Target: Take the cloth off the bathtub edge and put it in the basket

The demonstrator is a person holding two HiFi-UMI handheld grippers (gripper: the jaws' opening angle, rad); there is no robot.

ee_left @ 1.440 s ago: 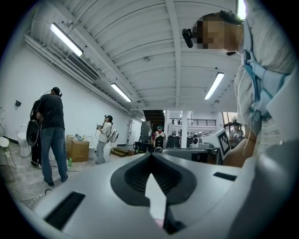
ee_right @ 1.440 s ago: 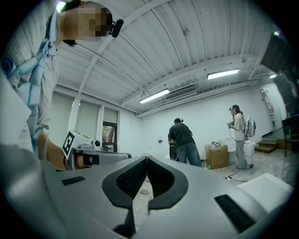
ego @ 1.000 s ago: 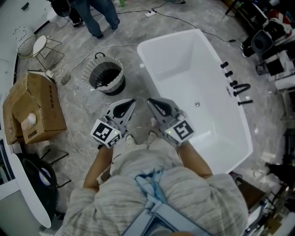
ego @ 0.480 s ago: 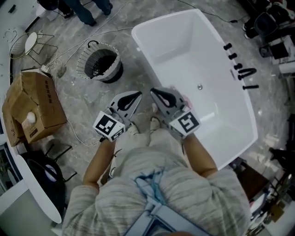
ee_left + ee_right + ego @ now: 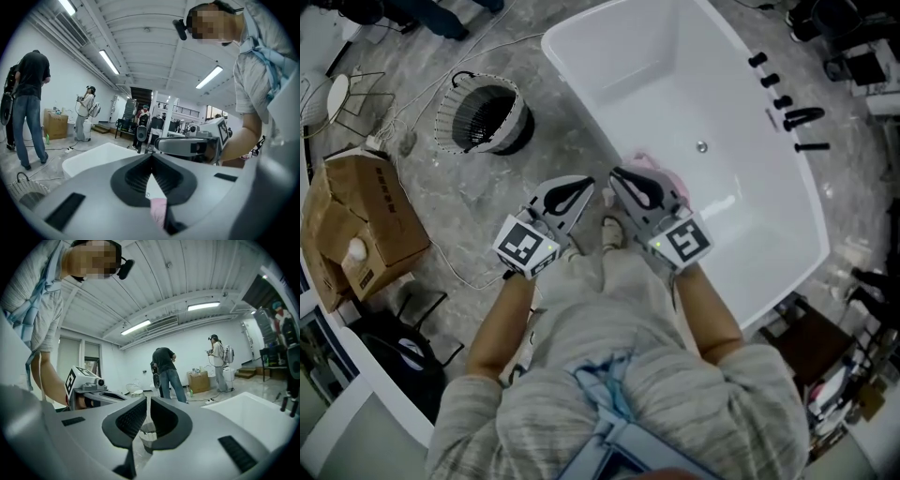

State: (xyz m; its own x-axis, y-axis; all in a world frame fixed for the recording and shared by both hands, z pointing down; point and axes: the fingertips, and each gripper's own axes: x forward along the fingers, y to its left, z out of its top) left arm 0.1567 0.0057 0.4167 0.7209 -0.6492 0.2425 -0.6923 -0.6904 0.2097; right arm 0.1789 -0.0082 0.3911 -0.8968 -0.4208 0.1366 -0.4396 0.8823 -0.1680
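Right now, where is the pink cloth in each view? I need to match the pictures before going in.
Head view: pink cloth at centre, on the tub's near rim, partly behind the right claw.
Left gripper view: pink cloth low at centre, showing through the gap under the shut left claw.
Right gripper view: not in it.
Shared landmark: white bathtub.

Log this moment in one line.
left claw: shut, empty | right claw: shut, empty | pink cloth: on white bathtub edge, ungrasped | wire basket: on floor

One cloth (image 5: 671,178), one basket (image 5: 515,122), one bathtub (image 5: 675,84), one cardboard box (image 5: 366,211).
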